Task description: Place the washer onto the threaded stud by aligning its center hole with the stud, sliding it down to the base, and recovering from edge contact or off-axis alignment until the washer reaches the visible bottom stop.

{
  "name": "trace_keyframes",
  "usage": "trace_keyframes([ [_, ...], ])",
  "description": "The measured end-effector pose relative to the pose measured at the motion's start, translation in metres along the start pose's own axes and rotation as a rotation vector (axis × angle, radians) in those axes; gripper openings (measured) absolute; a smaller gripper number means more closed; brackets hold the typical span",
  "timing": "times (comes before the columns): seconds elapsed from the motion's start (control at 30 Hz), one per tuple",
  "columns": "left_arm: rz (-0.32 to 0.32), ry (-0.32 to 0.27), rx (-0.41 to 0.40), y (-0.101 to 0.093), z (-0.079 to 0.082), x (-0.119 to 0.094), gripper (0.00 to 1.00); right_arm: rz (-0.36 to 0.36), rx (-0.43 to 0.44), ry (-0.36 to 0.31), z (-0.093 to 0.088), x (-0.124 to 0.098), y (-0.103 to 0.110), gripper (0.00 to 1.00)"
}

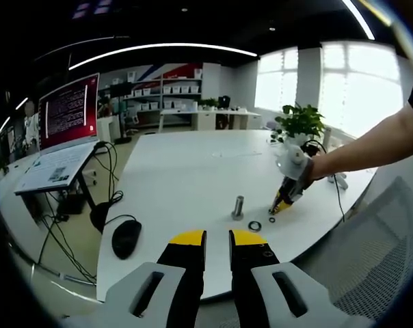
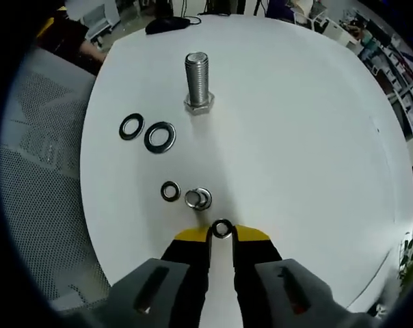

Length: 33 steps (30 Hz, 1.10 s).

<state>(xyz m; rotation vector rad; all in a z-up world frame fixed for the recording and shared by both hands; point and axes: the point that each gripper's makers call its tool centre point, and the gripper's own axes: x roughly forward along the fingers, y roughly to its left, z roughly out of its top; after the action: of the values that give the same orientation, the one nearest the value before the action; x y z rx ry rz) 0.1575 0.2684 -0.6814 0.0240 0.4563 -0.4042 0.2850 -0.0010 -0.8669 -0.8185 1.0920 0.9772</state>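
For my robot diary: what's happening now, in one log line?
right tool: nearly closed at small washer | stud: upright, bare | left tool: off table, holding nothing

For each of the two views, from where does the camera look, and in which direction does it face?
Left gripper view: rides on the left hand-held gripper, held back from the table's near edge, facing across the white table toward the threaded stud; the right hand-held gripper and the person's forearm enter from the right.
Right gripper view: rides on the right hand-held gripper, low over the table, looking along its yellow-tipped jaws at a small washer between the tips and the stud beyond.
Shared: the stud, loose washers, the table.
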Motion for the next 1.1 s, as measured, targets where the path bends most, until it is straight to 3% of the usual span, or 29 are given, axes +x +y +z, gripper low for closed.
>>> trace_keyframes([
  [0.13,0.000,0.000,-0.001,0.000,0.000,0.000,0.11,-0.008,0.014,-0.004,-0.001,0.000,-0.001,0.13],
  [0.23,-0.001,0.002,0.000,0.000,0.000,0.000,0.11,0.018,0.084,-0.026,-0.001,-0.001,0.003,0.13],
  [0.43,-0.003,0.005,0.001,-0.001,-0.001,0.000,0.11,0.008,0.086,-0.031,-0.007,-0.010,0.001,0.13],
  [0.83,-0.006,0.008,0.003,-0.001,-0.001,0.000,0.11,0.004,0.105,-0.097,0.002,-0.036,0.003,0.13],
  [1.1,-0.007,0.010,0.004,-0.001,-0.001,0.000,0.11,0.003,0.101,-0.105,0.007,-0.048,0.006,0.13],
])
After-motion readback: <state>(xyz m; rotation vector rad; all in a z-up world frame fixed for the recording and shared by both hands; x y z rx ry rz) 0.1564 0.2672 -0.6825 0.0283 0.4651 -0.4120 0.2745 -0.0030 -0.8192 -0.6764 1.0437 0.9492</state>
